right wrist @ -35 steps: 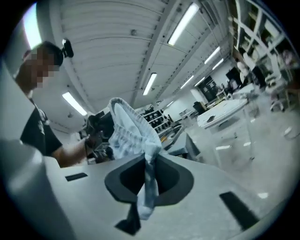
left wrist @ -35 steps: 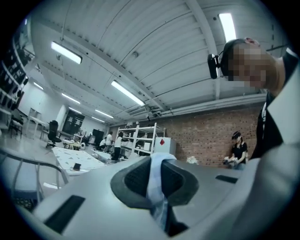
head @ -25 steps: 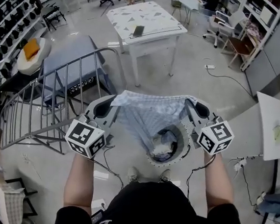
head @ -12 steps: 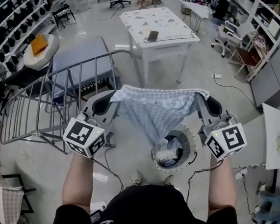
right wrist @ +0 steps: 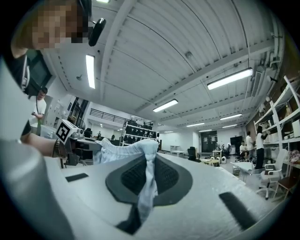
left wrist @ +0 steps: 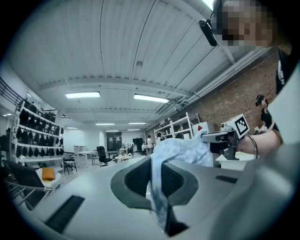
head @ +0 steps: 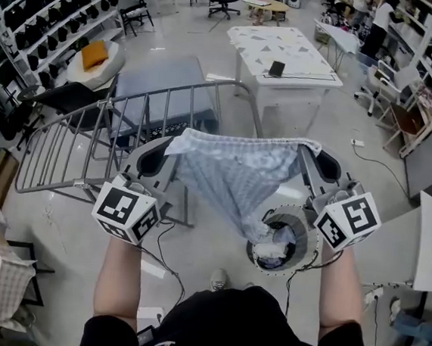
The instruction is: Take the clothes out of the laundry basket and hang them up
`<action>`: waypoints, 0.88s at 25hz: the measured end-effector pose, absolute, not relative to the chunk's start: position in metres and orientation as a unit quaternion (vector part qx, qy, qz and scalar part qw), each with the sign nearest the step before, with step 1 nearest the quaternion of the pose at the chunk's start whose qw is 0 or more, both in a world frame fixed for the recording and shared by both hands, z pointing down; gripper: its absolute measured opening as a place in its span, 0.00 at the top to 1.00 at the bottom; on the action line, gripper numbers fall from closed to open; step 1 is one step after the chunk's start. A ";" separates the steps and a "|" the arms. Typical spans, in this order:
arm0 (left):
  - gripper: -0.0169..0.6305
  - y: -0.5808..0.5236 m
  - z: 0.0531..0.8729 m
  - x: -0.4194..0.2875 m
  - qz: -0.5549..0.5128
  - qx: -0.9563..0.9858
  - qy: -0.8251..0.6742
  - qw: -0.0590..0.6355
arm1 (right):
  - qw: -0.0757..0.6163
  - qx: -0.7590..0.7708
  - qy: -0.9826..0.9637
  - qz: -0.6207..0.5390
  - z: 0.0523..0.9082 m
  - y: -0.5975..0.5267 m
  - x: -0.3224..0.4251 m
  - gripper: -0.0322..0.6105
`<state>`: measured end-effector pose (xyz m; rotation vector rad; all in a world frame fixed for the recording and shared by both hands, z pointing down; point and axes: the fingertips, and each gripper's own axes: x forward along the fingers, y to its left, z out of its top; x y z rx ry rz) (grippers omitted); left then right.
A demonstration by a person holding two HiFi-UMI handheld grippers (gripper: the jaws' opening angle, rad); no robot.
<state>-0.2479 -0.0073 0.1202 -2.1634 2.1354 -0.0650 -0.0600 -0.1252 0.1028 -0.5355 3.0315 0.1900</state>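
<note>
Cloth (head: 235, 174), thin, wrinkled, sags pinched by left hand-held gripper (head: 175, 143) and right hand-held gripper (head: 307, 151).

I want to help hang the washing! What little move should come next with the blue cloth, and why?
Probably carry it left to the drying rack and lower it over a bar. The left gripper and right gripper each pinch a top corner of the blue cloth, it hangs spread above the laundry basket, and the rack stands on the left.
</note>
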 end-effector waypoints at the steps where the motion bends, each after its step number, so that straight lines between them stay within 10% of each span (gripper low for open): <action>1: 0.95 0.004 0.117 -0.253 -0.018 -0.701 0.711 0.053 | 0.032 -0.161 0.984 0.063 0.100 -0.118 -0.067 0.93; 22: 0.95 0.158 0.116 -0.272 -0.041 -0.507 0.861 0.025 | 0.036 0.027 0.999 -0.008 0.120 -0.022 -0.137 0.93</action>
